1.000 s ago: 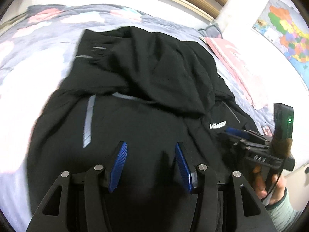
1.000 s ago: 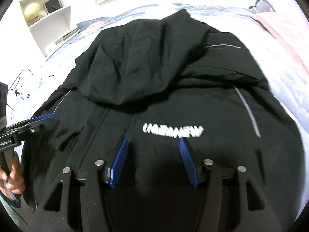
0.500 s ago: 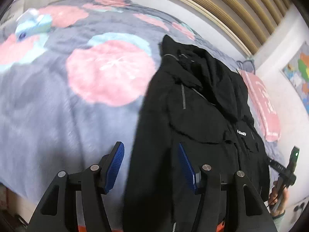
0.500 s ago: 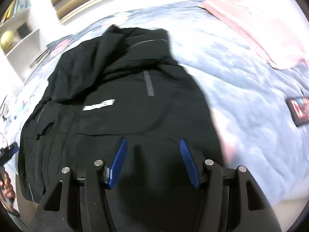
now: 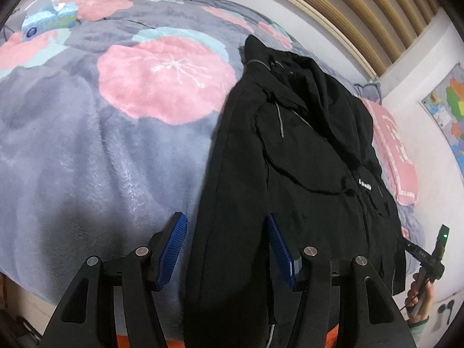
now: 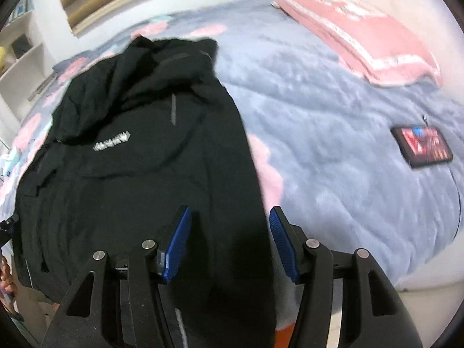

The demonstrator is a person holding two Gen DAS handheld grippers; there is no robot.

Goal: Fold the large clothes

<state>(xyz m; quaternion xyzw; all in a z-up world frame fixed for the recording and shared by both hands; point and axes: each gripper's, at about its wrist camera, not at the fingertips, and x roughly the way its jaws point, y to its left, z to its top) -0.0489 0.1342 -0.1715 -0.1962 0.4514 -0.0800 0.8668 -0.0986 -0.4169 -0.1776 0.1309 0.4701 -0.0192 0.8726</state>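
— Black fabric fills most of what we see: the jacket (image 5: 304, 174) lies spread on the bed (image 5: 87, 159), its hood end toward the headboard and its hem hanging over the near edge.

— And our grippers?

— We hold the left gripper (image 5: 226, 246) above the jacket's left border near that edge, jaws apart, blue pads clear of the cloth, nothing between them. The right gripper (image 6: 229, 240) sits the same way over the jacket's right border, jaws wide, gripping nothing.

— What do we read on the garment?

— A white logo (image 6: 112, 142) on the chest and a grey reflective stripe (image 6: 173, 113) near the shoulder; in the right view both are slightly blurred. The hood is crumpled over the upper part.

— What else is on the bed?

— A grey blanket with pink flowers covers it. A pink pillow (image 6: 359, 32) rests near the headboard at the right side, a phone (image 6: 422, 146) lies well apart from the jacket toward the right edge, and a blue tissue box (image 5: 49, 20) stands at the far left corner.

— Anything on the wall?

— We see a coloured map (image 5: 448, 116) at the right.
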